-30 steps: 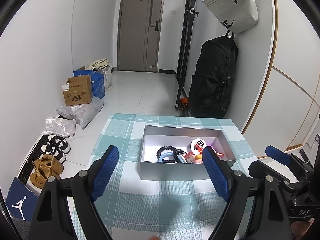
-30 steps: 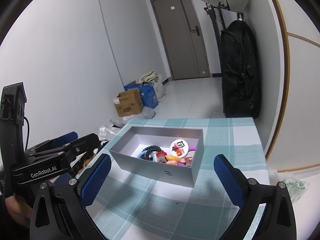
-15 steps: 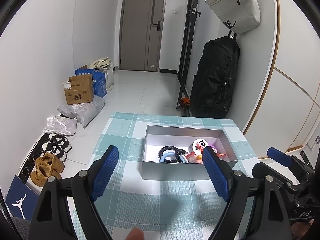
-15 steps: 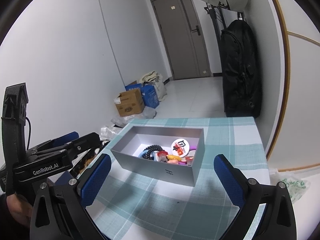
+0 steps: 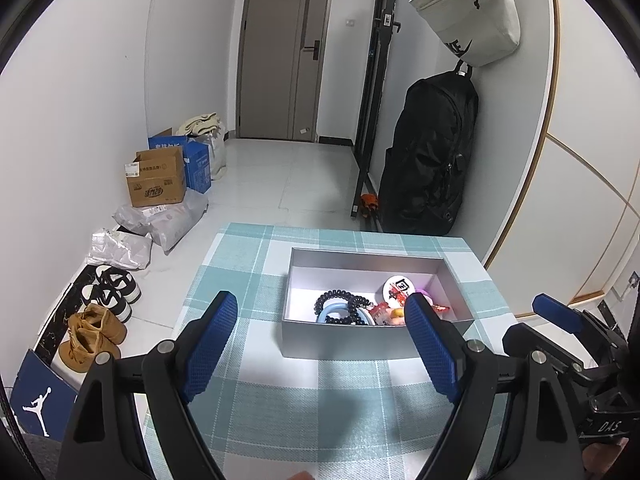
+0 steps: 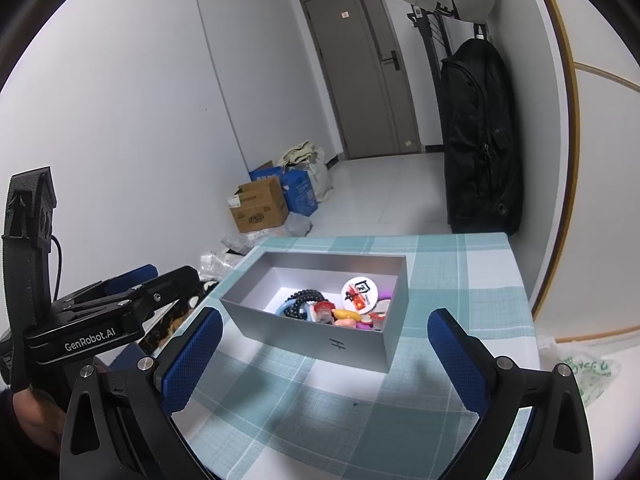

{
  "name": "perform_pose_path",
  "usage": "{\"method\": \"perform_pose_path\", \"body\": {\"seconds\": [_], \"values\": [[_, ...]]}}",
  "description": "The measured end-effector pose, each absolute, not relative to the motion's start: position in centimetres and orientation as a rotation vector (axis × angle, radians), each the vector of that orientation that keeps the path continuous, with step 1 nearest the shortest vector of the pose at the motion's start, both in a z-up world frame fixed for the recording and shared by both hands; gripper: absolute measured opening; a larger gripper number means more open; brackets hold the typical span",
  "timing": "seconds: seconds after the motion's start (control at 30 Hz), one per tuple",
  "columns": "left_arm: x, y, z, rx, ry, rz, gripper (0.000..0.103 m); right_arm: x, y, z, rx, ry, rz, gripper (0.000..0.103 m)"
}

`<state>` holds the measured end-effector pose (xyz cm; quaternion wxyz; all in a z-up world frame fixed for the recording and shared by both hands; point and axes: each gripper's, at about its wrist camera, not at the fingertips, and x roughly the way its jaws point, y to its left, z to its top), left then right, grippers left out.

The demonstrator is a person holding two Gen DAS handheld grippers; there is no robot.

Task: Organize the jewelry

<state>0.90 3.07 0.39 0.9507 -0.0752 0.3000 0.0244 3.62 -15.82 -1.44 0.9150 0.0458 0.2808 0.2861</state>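
Observation:
A grey open box stands on the teal checked tablecloth. Inside lie a black bead bracelet, a blue ring, a round white badge and several small coloured pieces. My left gripper is open and empty, held above the cloth just short of the box. My right gripper is open and empty, near the box's front wall. Each gripper shows at the edge of the other's view: the right one, the left one.
The table ends just beyond the box. On the floor to the left are shoes, plastic bags and cardboard boxes. A black backpack hangs at the right wall, a pale bag above it.
Both grippers have drawn back and risen slightly, so the box sits a little farther off. Both stay open and empty.

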Motion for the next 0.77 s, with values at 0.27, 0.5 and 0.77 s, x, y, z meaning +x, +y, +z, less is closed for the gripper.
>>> {"method": "perform_pose_path", "body": {"seconds": [0.27, 0.5, 0.77], "values": [[0.89, 2.91, 0.31, -0.147, 0.617, 0.04, 0.082, 3.52, -15.85, -1.23, 0.094, 0.576, 0.583, 0.103], [0.91, 2.81, 0.21, -0.153, 0.612, 0.033, 0.082, 3.42, -15.98, -1.22, 0.099, 0.58, 0.575, 0.103], [0.57, 2.64, 0.39, -0.149, 0.588, 0.002, 0.082, 3.43, -15.96, -1.24, 0.092, 0.583, 0.572, 0.103]]}}
